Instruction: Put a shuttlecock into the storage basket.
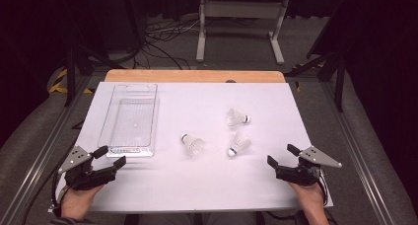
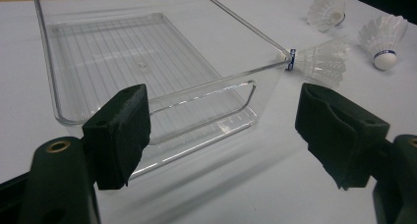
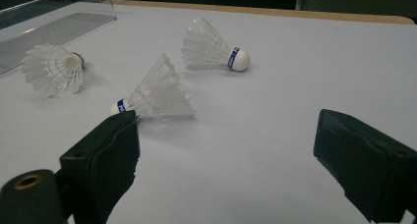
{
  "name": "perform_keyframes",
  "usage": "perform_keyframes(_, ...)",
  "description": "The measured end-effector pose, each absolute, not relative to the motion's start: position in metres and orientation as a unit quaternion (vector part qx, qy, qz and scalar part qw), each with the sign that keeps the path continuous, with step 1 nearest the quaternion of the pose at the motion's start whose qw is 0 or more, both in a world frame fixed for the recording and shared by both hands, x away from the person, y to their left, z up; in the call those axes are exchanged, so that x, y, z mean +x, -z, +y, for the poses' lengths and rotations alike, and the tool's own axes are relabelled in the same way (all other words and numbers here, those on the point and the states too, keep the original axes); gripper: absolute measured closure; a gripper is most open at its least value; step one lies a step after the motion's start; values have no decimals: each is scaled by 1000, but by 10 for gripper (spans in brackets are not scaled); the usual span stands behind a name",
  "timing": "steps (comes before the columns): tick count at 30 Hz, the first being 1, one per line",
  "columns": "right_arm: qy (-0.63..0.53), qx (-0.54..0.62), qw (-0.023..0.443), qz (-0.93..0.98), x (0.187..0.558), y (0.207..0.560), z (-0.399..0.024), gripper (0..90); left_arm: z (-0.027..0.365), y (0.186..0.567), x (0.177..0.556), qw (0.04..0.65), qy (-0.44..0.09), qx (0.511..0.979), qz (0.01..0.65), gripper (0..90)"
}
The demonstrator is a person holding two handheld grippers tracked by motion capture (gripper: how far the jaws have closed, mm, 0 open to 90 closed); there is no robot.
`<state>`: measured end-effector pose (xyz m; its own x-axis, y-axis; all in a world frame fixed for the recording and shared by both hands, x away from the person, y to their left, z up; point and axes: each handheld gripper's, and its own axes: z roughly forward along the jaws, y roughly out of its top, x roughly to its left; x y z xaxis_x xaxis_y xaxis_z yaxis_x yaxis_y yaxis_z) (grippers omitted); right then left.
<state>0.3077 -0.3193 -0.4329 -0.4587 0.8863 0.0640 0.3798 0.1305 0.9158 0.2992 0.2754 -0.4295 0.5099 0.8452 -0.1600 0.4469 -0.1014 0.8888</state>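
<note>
Three white feather shuttlecocks lie on the white table. One shuttlecock point(image 1: 193, 144) point(image 2: 319, 62) point(image 3: 51, 69) rests just right of a clear plastic tray point(image 1: 129, 121) point(image 2: 142, 62). A second shuttlecock point(image 1: 239, 144) point(image 2: 383, 37) point(image 3: 157, 94) lies nearest my right gripper. The third shuttlecock point(image 1: 237, 118) point(image 2: 327, 10) point(image 3: 211, 47) is farther back. My left gripper point(image 1: 110, 156) point(image 2: 221, 98) stands open at the tray's near end with nothing between its jaws. My right gripper point(image 1: 282, 155) point(image 3: 228, 130) is open too, empty, a short way right of the second shuttlecock.
The white sheet point(image 1: 207, 180) covers a wooden tabletop whose far edge point(image 1: 194, 76) shows. A metal frame rail point(image 1: 44, 141) runs along the left side. Cables and a white stand point(image 1: 241, 18) are on the floor behind the table.
</note>
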Motion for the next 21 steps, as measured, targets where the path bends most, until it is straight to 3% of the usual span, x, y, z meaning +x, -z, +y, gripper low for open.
perform_keyframes(21, -481, 453, 257, 705, 308, 434, -320, 110, 274, 427, 296, 498, -199, 715, 448, 224)
